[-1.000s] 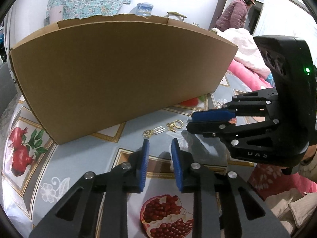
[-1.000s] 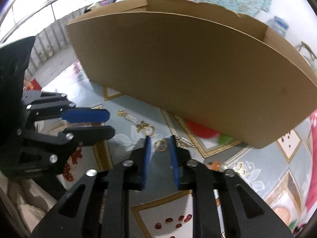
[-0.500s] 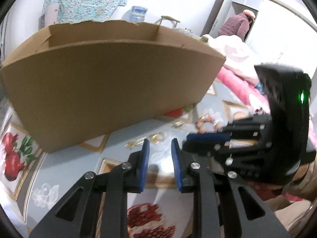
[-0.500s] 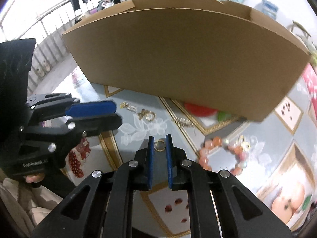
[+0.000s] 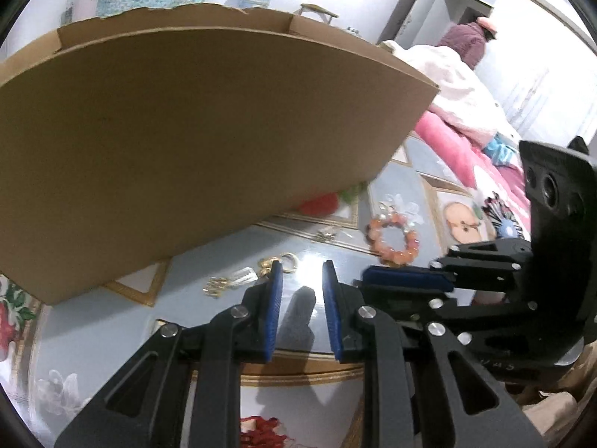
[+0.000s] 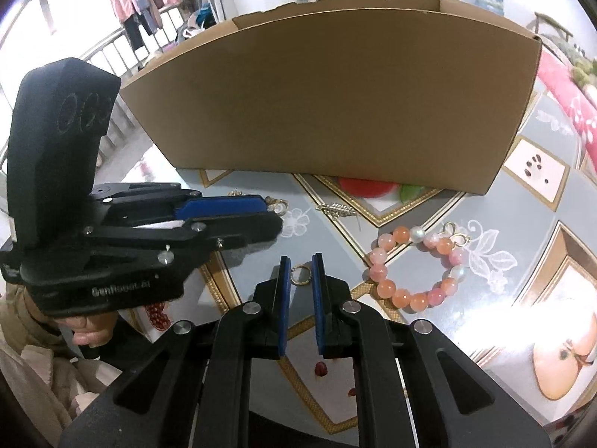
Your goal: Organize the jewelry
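Over the last second we narrowed the right gripper [image 6: 301, 272] around the small gold ring [image 6: 300, 275] on the table [image 6: 373, 339]; its jaws are closing, with the ring between the blue pads [image 6: 285, 291] but not yet visibly pinched. We also swung both cameras toward the beaded bracelet [image 6: 418, 267], which lies right of the ring, before the cardboard box [image 6: 335, 104] (presumably where the jewelry goes). The left gripper [image 5: 300, 282] stays partly open and empty, the gold earrings [image 5: 261, 272] just beside its left finger, so we judge the ring pick nearly secured.
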### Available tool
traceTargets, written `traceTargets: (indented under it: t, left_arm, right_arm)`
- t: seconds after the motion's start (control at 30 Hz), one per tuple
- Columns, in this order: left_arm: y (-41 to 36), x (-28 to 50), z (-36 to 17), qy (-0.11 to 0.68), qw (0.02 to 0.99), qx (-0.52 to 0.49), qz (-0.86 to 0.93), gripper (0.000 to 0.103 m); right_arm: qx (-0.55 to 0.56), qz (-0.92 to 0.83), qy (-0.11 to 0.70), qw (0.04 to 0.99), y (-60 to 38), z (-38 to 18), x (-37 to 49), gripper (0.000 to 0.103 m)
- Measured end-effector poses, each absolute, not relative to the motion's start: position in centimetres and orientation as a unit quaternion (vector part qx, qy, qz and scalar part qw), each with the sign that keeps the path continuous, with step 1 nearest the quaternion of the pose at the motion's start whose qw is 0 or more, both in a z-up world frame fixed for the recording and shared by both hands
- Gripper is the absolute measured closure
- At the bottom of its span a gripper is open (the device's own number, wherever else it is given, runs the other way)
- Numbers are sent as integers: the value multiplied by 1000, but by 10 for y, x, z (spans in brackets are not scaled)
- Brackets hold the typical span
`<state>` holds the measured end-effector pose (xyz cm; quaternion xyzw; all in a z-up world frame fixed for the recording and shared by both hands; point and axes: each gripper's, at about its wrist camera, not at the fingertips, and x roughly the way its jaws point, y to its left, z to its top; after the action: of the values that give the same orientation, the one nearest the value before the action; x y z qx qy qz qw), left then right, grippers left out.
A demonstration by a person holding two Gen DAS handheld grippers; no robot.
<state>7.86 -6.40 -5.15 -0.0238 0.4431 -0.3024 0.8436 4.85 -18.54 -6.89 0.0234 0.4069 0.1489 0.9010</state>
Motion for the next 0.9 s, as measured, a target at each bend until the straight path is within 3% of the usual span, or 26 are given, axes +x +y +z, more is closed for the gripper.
traceTargets:
  t: [0.9]
  left_arm:
    - [-82,91,-46,437,842,23,-315,82]
  right_arm:
    - [34,154,401,903,-213,-60,20,97]
